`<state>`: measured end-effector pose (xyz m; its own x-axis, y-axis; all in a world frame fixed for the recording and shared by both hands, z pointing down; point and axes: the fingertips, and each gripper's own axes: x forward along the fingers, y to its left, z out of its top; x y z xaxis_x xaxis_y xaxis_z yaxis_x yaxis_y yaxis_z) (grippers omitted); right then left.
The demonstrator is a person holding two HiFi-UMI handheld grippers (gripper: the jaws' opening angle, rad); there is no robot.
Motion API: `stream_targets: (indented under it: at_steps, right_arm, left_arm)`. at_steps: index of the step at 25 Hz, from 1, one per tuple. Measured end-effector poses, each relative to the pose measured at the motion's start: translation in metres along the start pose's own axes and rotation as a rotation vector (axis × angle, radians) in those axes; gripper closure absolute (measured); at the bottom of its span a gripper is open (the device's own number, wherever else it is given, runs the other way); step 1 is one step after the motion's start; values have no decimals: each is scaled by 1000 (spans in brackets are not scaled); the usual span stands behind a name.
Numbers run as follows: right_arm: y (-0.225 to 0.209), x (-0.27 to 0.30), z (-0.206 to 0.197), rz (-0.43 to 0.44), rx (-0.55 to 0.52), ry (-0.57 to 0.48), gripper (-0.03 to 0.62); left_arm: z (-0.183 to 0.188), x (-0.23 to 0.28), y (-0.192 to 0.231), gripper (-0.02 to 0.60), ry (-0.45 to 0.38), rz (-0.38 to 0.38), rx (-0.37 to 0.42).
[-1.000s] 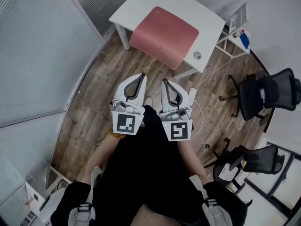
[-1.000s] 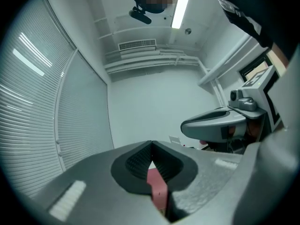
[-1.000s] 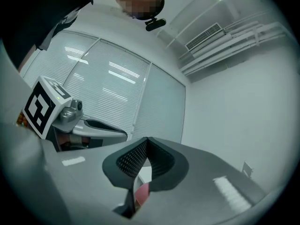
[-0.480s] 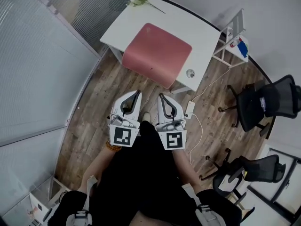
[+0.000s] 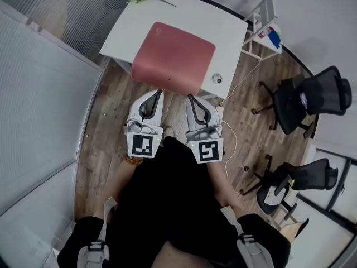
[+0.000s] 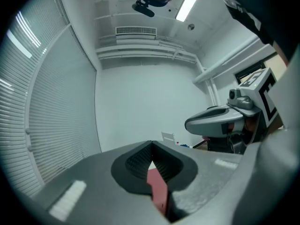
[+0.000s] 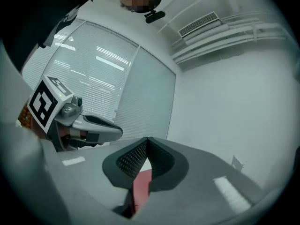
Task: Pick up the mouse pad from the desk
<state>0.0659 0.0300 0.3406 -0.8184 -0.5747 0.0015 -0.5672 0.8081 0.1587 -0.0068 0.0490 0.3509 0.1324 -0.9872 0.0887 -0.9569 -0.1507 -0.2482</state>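
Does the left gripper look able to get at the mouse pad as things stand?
Probably yes: the left gripper points at the near edge of the mouse pad on the desk with nothing between them, though its shut jaws must open first.

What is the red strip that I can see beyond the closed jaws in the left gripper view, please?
Observer: The head view shows it is the mouse pad, lying on a white desk, with its near edge seemingly drooping over the desk's front.
Operator: Thank you. Does either gripper hold it?
Observer: No. In the head view the left gripper and the right gripper sit side by side, just short of that near edge.
Operator: Is the right one open?
Observer: The right gripper view shows its jaws together, with nothing between them.
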Motion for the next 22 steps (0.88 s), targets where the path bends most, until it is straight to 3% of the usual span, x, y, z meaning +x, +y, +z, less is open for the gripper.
stream_targets:
  at_steps: [8, 19, 22]
  right_arm:
    - [-16, 74, 4, -95, -21, 59, 572]
    - [-26, 123, -37, -248, 103, 232, 572]
    - [-38, 122, -58, -248, 90, 273, 572]
  left_arm:
    - [-5, 50, 64, 581, -50, -126, -10]
    - [-54, 81, 145, 581, -35, -329, -85]
    - [-58, 88, 146, 581, -93, -424, -9]
